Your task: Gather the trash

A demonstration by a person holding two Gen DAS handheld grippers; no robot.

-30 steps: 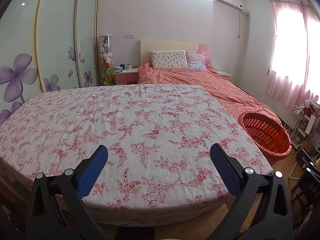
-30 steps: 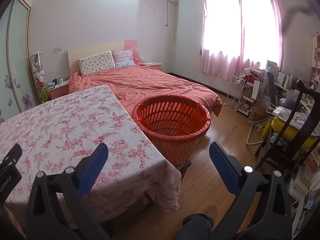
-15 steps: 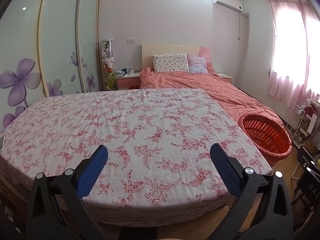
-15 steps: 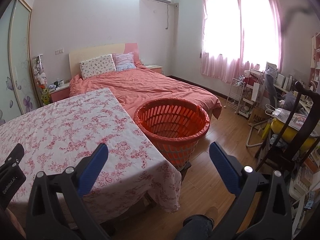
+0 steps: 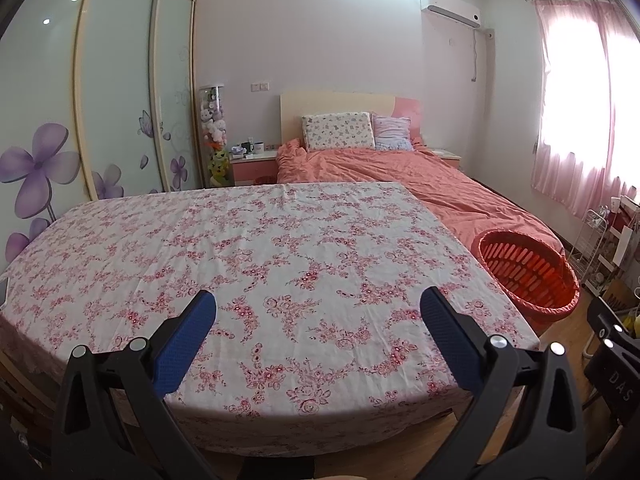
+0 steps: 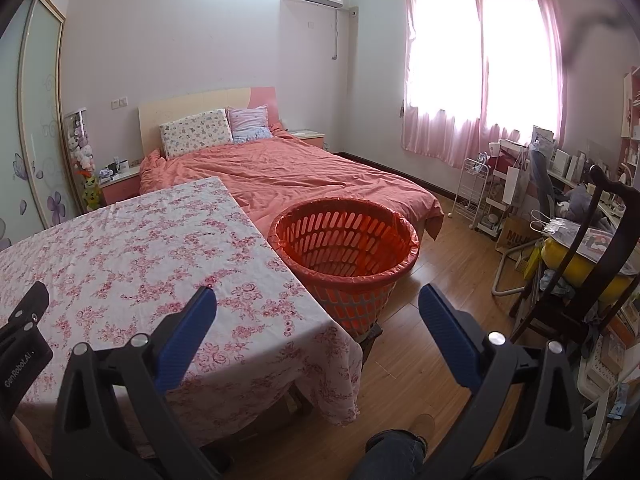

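An orange slatted basket [image 6: 345, 240] with a red liner stands on the floor at the table's far right corner; it also shows in the left wrist view [image 5: 528, 272]. No trash is in view on the table with a pink floral cloth [image 5: 256, 256]. My left gripper [image 5: 318, 320] is open and empty above the table's near edge. My right gripper [image 6: 318, 316] is open and empty, held over the table's right corner [image 6: 160, 264] and the floor, short of the basket.
A bed with an orange cover [image 6: 304, 176] lies behind the table and basket. A dark wooden chair [image 6: 592, 272] and cluttered shelves [image 6: 520, 184] stand at the right. A sliding wardrobe [image 5: 100, 112] lines the left wall. Wooden floor [image 6: 432, 304] lies right of the basket.
Both grippers have drawn back and tilted upward a little, so the table, bed and basket sit lower in both views. Both stay open and empty.
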